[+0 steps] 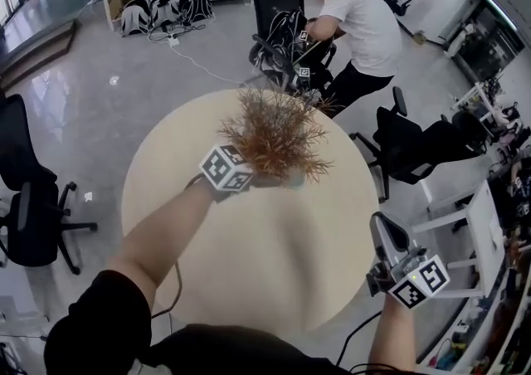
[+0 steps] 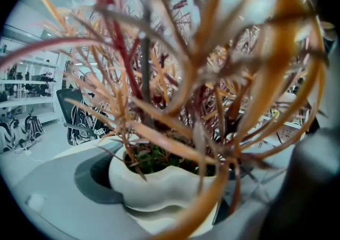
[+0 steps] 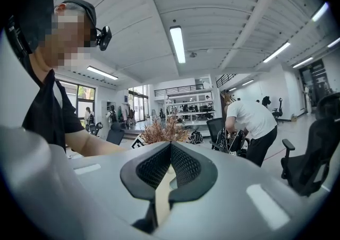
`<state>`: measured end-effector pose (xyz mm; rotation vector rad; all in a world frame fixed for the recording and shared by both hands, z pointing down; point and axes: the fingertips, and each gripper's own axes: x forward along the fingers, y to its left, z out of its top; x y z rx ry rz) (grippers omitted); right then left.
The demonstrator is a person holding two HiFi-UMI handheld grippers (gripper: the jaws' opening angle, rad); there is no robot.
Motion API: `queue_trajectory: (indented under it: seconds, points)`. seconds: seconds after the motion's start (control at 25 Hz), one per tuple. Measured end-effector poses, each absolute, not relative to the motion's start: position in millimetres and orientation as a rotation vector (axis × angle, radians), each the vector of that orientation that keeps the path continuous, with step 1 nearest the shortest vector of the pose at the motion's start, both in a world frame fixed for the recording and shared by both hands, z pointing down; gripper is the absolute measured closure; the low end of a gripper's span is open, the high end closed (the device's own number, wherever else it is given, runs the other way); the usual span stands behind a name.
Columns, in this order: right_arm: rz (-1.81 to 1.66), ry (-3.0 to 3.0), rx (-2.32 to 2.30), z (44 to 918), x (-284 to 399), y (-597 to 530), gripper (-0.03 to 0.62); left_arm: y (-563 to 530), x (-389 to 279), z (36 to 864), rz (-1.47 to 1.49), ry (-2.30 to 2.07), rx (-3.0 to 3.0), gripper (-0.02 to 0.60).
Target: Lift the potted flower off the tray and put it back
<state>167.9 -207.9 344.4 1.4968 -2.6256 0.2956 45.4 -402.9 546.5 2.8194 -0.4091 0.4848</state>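
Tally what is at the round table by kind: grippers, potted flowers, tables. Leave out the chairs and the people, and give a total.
grippers: 2, the left gripper shut on the pot, the right gripper shut and empty
potted flower: 1
round table: 1
total: 4

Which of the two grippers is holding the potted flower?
The left gripper: its jaws clasp the white pot. The right gripper is shut, empty, away from the flower.
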Motion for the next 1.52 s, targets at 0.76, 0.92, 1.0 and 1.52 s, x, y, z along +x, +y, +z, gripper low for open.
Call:
queue_trajectory:
  seconds: [0.76, 0.92, 1.0, 1.52]
  points:
    - [0.288, -2.712, 1.368, 425.6, 193.8, -405.5, 0.579, -559.6, 80.4, 548.5, 0.513, -0.523, 2.816, 0.051]
    - [0.306, -2.699, 1.353, 461.5, 203.1, -445.3, 0.579, -593.7, 88.2, 580.0, 0.521, -0.569, 2.792, 0.051]
    - [0.319, -2.689, 1.358, 478.7, 209.3, -460.2, 0.579, -607.8, 96.8, 596.3, 0.536, -0.575, 2.795, 0.051]
    - [0.413, -2.672, 1.372, 564.3, 226.5, -502.6, 0.579, -670.0, 127.2, 692.6, 0.643, -0.615, 2.791, 0.051]
